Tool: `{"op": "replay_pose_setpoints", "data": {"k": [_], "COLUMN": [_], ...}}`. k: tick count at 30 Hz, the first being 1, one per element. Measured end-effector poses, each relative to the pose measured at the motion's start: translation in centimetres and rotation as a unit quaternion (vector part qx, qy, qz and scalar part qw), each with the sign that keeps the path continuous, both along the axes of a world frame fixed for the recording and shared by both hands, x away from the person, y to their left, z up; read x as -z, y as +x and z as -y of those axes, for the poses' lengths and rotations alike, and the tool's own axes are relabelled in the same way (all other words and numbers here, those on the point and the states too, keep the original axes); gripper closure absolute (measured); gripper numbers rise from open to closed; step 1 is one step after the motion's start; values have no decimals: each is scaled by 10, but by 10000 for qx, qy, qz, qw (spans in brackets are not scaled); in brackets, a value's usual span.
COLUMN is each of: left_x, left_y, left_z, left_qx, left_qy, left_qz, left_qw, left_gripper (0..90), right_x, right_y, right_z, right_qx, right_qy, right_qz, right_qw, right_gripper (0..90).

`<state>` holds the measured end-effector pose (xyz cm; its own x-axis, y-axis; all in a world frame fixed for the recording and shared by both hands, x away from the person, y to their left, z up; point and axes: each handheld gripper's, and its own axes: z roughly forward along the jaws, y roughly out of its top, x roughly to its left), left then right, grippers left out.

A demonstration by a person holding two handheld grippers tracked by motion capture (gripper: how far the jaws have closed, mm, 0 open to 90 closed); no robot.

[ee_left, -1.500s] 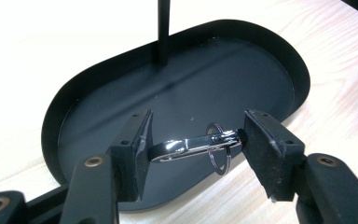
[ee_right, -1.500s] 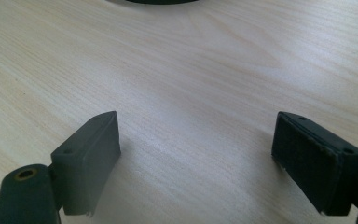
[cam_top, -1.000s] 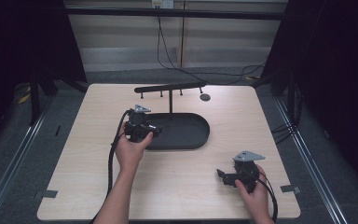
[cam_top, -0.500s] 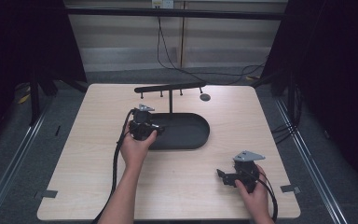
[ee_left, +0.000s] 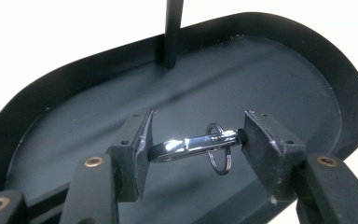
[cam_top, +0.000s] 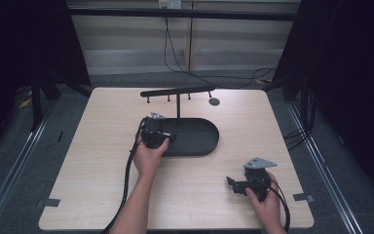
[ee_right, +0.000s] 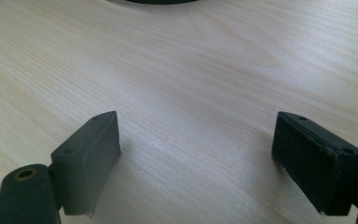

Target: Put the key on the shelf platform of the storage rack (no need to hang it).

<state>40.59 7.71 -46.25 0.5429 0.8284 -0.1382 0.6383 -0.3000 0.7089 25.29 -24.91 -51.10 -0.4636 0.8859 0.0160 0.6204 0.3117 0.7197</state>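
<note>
While clamped in jaws, keyring clasp [ee_left: 193, 145].

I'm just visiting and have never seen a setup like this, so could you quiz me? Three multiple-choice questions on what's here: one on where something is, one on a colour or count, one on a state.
1. Where is the clip held by the left tongs?
A. Over the tray
B. On the floor
C. Beside the right tongs

2. What colour is the tray?
A. White
B. Black
C. Red

3. How do the right tongs stand?
A. Shut on a clip
B. Shut on a cable
C. Open, nothing between them

Answers:
1. A, as the left gripper view shows the clip, with its ring, between the pads above the tray floor.
2. B, since the tray is black in the high view against the pale table.
3. C, because the right gripper view shows bare table between the wide-apart pads.
</note>
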Motion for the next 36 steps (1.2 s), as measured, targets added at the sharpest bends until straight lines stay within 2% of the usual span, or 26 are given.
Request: {"op": "replay_pose_setpoints", "data": {"k": [8, 11, 21, 36], "left_x": [9, 13, 20, 26], "left_y": [5, 7, 9, 12], "left_z": [4, 2, 3, 6], "left_qx": [-66, -39, -130, -213], "left_qy": [2, 133, 130, 112], "left_qz": [-65, -109, -219, -207], "left_qw": [10000, 9998, 9996, 9995], "left_gripper": [435, 435, 434, 434], "right_x": [0, 0, 0, 0], "right_y": [0, 0, 0, 0], "right_z": [0, 0, 0, 0], "right_qx": [4, 2, 3, 8], "right_qy": [2, -1, 0, -2], "right_qz": [0, 1, -2, 2], "right_qw": [10000, 10000, 10000, 10000], "right_gripper": [150, 150, 150, 150]}}
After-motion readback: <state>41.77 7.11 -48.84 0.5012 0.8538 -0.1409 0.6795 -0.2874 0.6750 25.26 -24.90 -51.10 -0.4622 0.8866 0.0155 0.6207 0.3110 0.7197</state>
